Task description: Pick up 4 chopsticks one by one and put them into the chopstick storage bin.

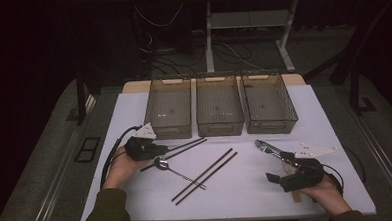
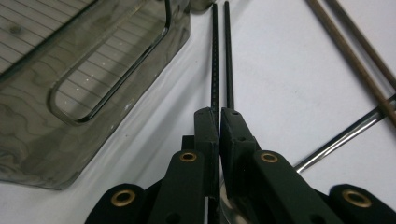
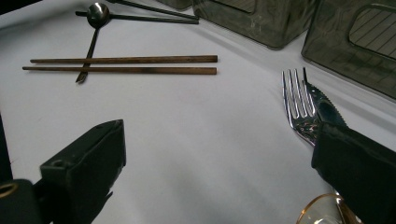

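A pair of black chopsticks (image 1: pixel 185 145) lies left of centre on the white table (image 1: pixel 248 198). My left gripper (image 1: pixel 160 151) is shut at their near ends. In the left gripper view the black chopsticks (image 2: pixel 215 60) run straight out from under the closed tips of my left gripper (image 2: pixel 219 112); the contact itself is hidden. A metal spoon (image 1: pixel 179 174) lies just beside them. My right gripper (image 1: pixel 279 168) stands open at the right. A fork (image 3: pixel 299 102) and a knife (image 3: pixel 327 109) lie by the right jaw of my right gripper (image 3: pixel 219 140), and nothing sits between the jaws.
Three translucent grey bins (image 1: pixel 169 129) (image 1: pixel 220 127) (image 1: pixel 272 126) stand in a row at the back of the table. Two brown chopsticks (image 1: pixel 204 175) lie side by side mid-table. A gold-rimmed shiny piece (image 3: pixel 322 210) shows under my right jaw.
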Tool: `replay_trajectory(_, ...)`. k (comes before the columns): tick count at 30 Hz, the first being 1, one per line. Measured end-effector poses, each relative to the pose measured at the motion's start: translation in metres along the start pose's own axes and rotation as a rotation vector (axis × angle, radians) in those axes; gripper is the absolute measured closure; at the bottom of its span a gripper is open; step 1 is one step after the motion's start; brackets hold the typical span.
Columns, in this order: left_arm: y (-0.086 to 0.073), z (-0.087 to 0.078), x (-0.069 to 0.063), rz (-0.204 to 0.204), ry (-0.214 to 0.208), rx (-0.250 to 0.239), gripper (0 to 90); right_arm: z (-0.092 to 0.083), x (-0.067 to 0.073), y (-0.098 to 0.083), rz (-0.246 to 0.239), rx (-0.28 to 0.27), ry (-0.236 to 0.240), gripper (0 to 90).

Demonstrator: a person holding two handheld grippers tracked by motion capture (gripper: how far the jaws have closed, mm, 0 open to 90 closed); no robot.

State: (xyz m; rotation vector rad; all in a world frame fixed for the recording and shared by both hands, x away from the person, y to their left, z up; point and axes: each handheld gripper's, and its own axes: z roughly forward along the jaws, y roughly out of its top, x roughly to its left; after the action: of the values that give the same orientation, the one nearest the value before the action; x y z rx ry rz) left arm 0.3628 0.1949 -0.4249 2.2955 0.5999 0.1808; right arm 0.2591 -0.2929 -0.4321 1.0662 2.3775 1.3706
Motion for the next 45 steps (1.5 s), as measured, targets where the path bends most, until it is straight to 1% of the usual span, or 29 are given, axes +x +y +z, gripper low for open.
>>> replay_trajectory(4,0.001,-0.006,-0.001,-0.01,-0.001,-0.003,85.7,0.0,0.0,0.0,-0.005,-0.006,-0.004,3.2)
replay_trajectory(6,0.001,-0.009,-0.002,-0.019,0.004,-0.009,85.7,0.0,0.0,0.0,-0.004,-0.011,-0.006,3.2)
replay_trajectory(13,0.002,-0.019,-0.006,-0.03,0.004,-0.036,85.8,0.002,0.0,0.0,-0.006,-0.014,-0.009,3.2)
replay_trajectory(22,0.005,-0.03,-0.012,-0.023,-0.011,-0.072,85.8,0.004,-0.001,0.0,0.003,-0.02,-0.013,3.2)
replay_trajectory(24,0.006,-0.032,-0.014,-0.031,-0.016,-0.078,85.8,0.005,-0.001,0.0,0.0,-0.017,-0.014,3.2)
replay_trajectory(30,0.01,-0.036,-0.016,-0.047,-0.029,-0.099,85.8,0.005,-0.001,0.0,0.0,-0.017,-0.014,3.2)
replay_trajectory(35,0.016,-0.038,-0.02,-0.046,-0.035,-0.119,85.8,0.005,-0.001,0.0,-0.003,-0.017,-0.015,3.2)
replay_trajectory(39,0.02,-0.039,-0.022,-0.036,-0.045,-0.133,85.8,0.005,-0.001,0.0,-0.001,-0.016,-0.017,3.2)
replay_trajectory(42,0.023,-0.039,-0.024,-0.044,-0.05,-0.147,85.8,0.005,-0.001,0.0,-0.001,-0.015,-0.017,3.2)
replay_trajectory(45,0.026,-0.039,-0.025,-0.062,-0.057,-0.164,85.7,0.004,-0.001,0.0,0.0,-0.017,-0.015,3.2)
